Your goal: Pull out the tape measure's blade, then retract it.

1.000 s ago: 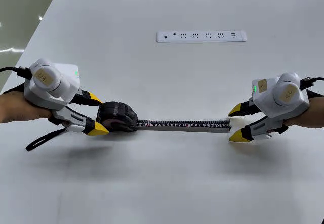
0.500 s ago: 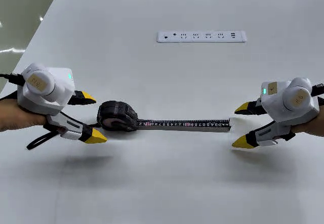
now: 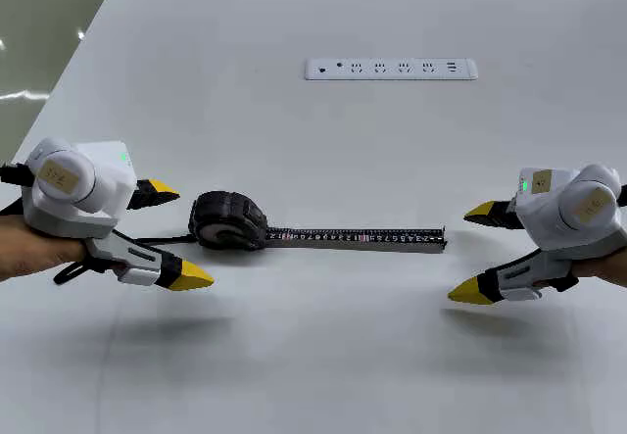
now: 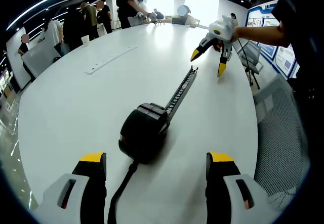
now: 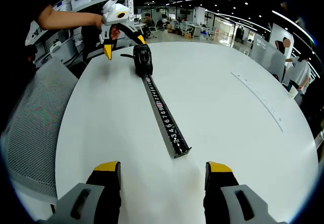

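Black tape measure (image 3: 227, 221): one, blade (image 3: 355, 239) extended.
Grippers: we counted two, left gripper (image 3: 184, 234) and right gripper (image 3: 462, 256), both spread.
Power strip (image 3: 390, 70): one.

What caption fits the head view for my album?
Left tongs and right tongs, both open, flank a tape measure, blade out on the white table.

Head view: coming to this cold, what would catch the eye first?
The black tape measure lies on the white table with its blade stretched flat to the right, and neither tool touches it. The left tool hangs open at the tape measure's left side, and the right tool hangs open just past the blade's tip. A white power strip lies farther back.
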### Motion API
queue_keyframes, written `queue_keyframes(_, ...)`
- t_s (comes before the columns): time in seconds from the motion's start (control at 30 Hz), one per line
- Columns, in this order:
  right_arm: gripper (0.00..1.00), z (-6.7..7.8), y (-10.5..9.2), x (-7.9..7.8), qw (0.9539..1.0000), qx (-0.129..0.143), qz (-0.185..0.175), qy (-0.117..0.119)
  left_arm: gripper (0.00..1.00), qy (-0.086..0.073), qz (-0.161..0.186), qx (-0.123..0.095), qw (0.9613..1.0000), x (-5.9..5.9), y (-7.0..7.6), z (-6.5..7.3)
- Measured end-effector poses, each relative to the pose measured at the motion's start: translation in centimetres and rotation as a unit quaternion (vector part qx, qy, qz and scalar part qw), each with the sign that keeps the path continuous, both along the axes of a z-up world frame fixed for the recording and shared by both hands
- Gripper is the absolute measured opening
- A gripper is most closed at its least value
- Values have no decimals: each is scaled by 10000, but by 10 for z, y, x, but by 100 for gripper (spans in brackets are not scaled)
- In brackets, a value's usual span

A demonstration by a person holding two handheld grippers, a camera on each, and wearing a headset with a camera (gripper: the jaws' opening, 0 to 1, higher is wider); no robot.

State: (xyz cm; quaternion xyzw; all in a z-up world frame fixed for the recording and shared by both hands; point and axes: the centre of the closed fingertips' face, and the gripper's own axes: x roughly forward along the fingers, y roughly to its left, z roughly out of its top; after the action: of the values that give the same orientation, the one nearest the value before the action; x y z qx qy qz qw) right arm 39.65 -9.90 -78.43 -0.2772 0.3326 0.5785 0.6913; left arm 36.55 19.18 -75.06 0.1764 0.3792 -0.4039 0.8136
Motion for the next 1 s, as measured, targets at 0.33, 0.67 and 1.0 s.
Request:
queue_keyframes(0.33, 73, 3, -1, -8, 9992, 172, -351, 5, 82, -91, 432, -251, 9987, -11, -3, 3)
queue_keyframes(0.67, 81, 8, 1, -15, 9969, 404, -678, 15, 87, -170, 796, -468, 9956, -23, -9, 5)
queue_keyframes(1.0, 87, 13, 4, -25, 9937, 607, -938, 10, 91, -287, 1113, -643, 9913, -30, -14, 6)
